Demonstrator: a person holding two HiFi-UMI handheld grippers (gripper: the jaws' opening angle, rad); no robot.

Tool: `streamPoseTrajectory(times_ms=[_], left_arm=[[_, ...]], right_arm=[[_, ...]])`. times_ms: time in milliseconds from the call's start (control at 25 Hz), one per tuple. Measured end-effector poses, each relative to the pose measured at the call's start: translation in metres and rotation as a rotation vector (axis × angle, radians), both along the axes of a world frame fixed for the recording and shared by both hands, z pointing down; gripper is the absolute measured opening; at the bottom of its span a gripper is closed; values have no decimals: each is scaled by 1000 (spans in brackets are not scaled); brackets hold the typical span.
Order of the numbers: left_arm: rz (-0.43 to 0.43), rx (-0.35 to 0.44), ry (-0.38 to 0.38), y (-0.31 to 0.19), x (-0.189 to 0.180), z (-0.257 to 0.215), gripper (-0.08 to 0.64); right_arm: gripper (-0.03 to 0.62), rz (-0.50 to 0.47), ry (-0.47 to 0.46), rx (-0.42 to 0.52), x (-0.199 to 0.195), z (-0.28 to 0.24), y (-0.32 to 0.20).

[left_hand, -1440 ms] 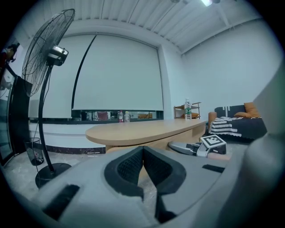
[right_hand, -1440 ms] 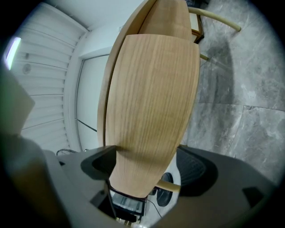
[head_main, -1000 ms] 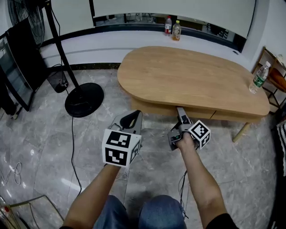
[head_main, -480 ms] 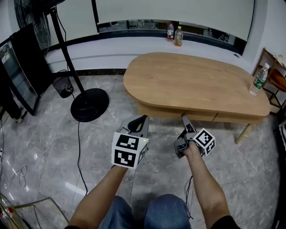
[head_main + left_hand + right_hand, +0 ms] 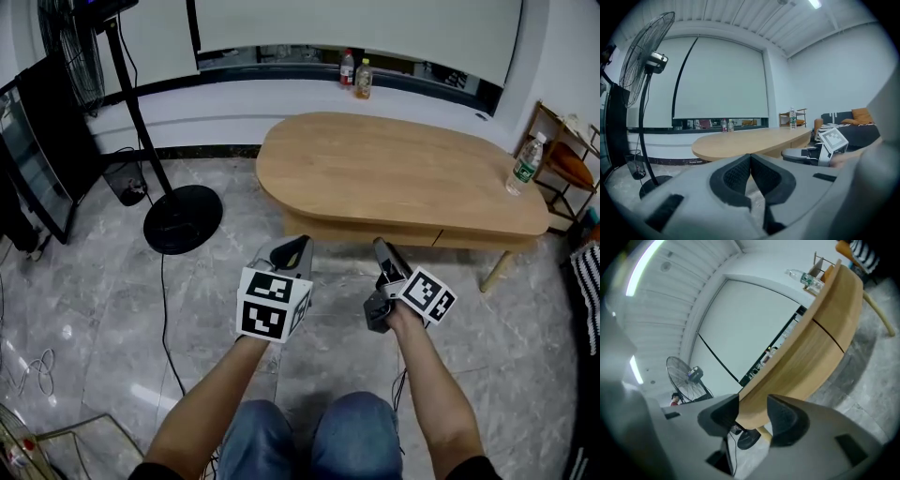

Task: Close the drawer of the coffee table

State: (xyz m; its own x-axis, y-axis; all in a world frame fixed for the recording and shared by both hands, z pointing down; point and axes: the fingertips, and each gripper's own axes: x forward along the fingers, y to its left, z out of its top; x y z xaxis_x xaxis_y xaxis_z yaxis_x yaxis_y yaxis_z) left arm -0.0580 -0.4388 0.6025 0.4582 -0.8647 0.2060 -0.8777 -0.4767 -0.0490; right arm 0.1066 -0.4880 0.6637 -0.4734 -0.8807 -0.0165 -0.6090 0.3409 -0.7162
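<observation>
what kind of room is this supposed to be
Most likely a living room or lounge, perhaps a staged one: a low wooden coffee table stands on a tiled floor, with a standing fan nearby and what looks like a dark sofa off to one side.

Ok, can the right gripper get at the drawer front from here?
Probably yes: the right gripper sits just short of the drawer front, pointing at it, nothing in the way. Its jaws have just been closing, with nothing between them.
</observation>
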Motion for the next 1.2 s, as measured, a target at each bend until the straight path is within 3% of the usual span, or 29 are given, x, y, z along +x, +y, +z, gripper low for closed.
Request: streamPoseTrajectory(times_ms=[240,520,840,1200], left_arm=[[21,-58,1,2,1,-33,3],[66,-104,-6,8,15,-118,3],[103,-134,-8,35,7,-259,3],[115,-91,36,89,-22,-416,2]], right_arm=[[127,-29,203,18,-11,-53,23],[67,-73,445,28,-17,-154,45],[21,-91,579,61,-43,-322,75],[5,-103,679,102,-84,-486,136]])
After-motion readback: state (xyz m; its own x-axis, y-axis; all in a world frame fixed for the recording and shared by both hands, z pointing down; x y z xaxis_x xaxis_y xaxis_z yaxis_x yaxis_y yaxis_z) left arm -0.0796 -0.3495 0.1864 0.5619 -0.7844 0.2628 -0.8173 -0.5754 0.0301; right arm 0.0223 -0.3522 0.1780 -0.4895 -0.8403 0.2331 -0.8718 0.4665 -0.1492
